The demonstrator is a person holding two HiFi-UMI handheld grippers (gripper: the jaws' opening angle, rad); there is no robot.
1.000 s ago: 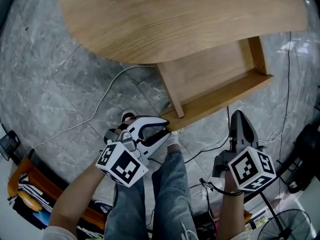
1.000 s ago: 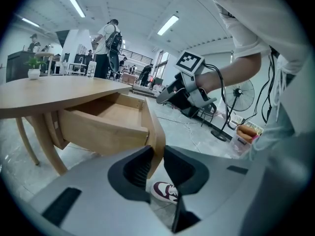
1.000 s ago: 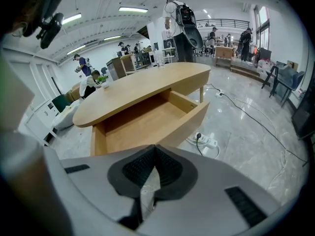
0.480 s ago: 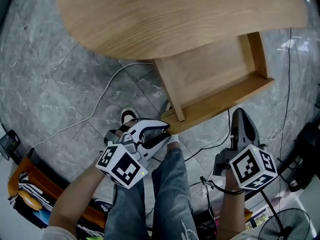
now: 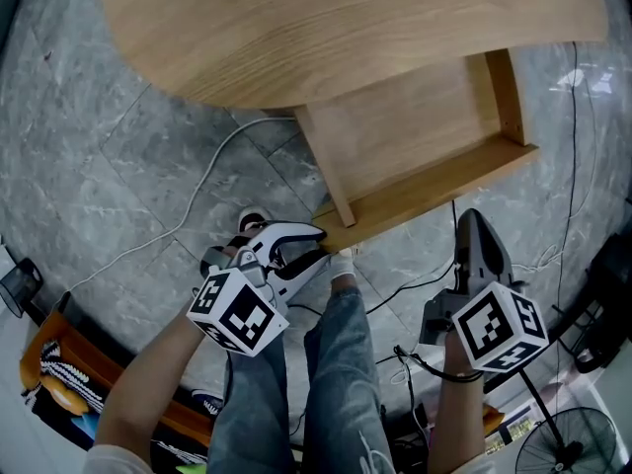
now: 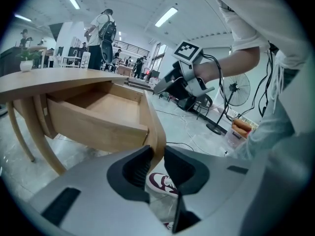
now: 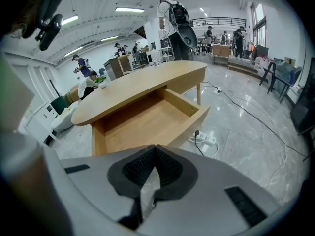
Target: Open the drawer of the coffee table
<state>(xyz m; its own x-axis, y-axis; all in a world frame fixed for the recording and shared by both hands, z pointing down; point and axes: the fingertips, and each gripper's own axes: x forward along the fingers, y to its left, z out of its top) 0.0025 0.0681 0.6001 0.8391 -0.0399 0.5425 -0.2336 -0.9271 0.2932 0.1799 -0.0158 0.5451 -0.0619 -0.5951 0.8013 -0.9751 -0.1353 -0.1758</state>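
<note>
The oval wooden coffee table (image 5: 346, 28) fills the top of the head view. Its drawer (image 5: 415, 146) stands pulled out from under the top, empty inside. My left gripper (image 5: 324, 245) is shut on the left end of the drawer front (image 5: 434, 191). In the left gripper view the thin wooden panel (image 6: 156, 132) runs between the two dark pads (image 6: 135, 168) of my left gripper (image 6: 156, 154). My right gripper (image 5: 472, 223) hovers a little short of the drawer front's right part, apart from it. In the right gripper view its pads meet on nothing at my right gripper (image 7: 155, 154), facing the open drawer (image 7: 142, 119).
Grey marble floor all round. A white cable (image 5: 188, 215) snakes from under the table, black cables (image 5: 568, 166) run at the right, and a power strip (image 7: 204, 139) lies by the drawer. The person's jeans (image 5: 336, 383) and shoe (image 5: 252, 227) are below. A fan (image 5: 568, 452) stands at bottom right.
The left gripper has kept its hold on the drawer front and shifted slightly; a little more of the drawer shows from under the top. The right gripper has stayed put.
</note>
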